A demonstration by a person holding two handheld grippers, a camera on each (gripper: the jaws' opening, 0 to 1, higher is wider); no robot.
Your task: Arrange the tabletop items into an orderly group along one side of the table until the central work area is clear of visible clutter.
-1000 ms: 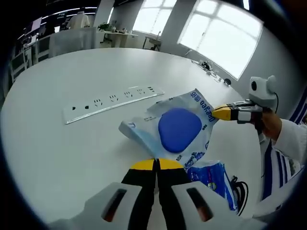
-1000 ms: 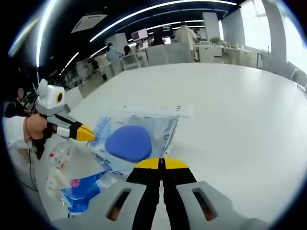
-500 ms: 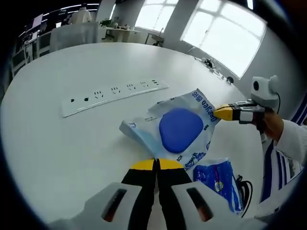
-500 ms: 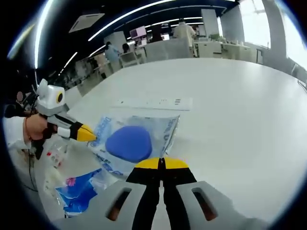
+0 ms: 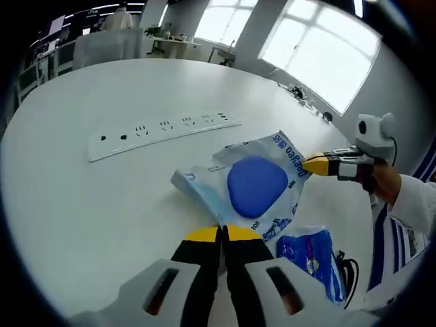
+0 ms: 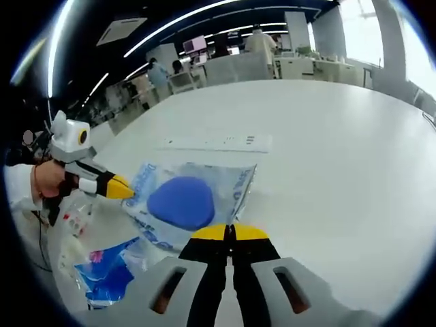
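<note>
Gripping opposite edges of the packet, both grippers, left and right, have jaws clenched on it. Its long axis runs between them, blue pad central, held low over the white table. Beside it lies a blue bag; beyond, a power strip lies flat.

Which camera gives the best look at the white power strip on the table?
The left gripper view. There the power strip lies in open sight across the white table, its sockets easy to make out, beyond the packet with the blue pad. In the right gripper view it is a thin, far-off bar with little detail.
</note>
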